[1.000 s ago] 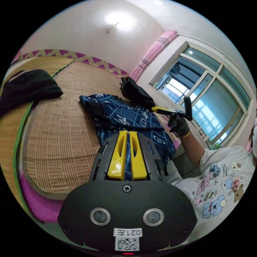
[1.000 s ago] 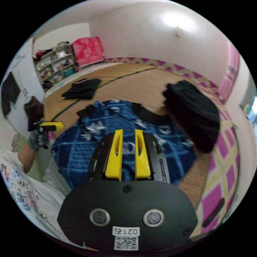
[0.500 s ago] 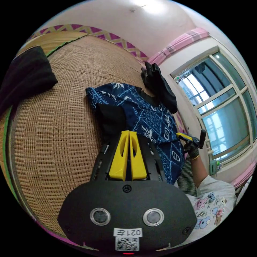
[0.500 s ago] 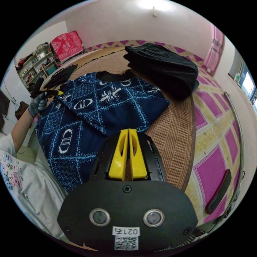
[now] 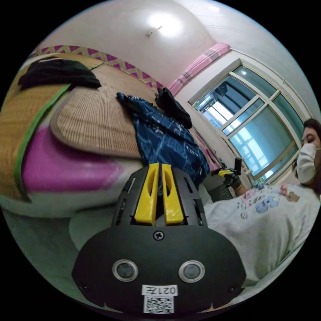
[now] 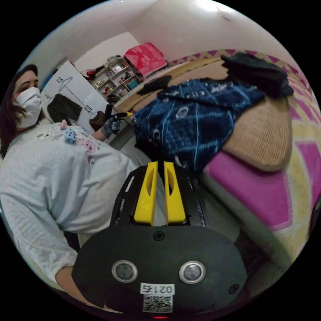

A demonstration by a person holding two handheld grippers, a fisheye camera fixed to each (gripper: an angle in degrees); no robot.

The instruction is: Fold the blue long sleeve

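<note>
On the woven mat [image 5: 90,123], the blue shirt [image 5: 164,140] lies with its long axis running from the mat's far side toward the near edge, its near end hanging over that edge. No brand shows; gripper tags too small to read. Left gripper [image 5: 159,187] hangs below the mat edge, jaws nearly closed with a thin slit, nothing in them. Right gripper [image 6: 159,190] is likewise almost closed and empty, below the shirt's hanging end [image 6: 187,123]. Black clothes [image 6: 257,73] sit beyond the shirt.
</note>
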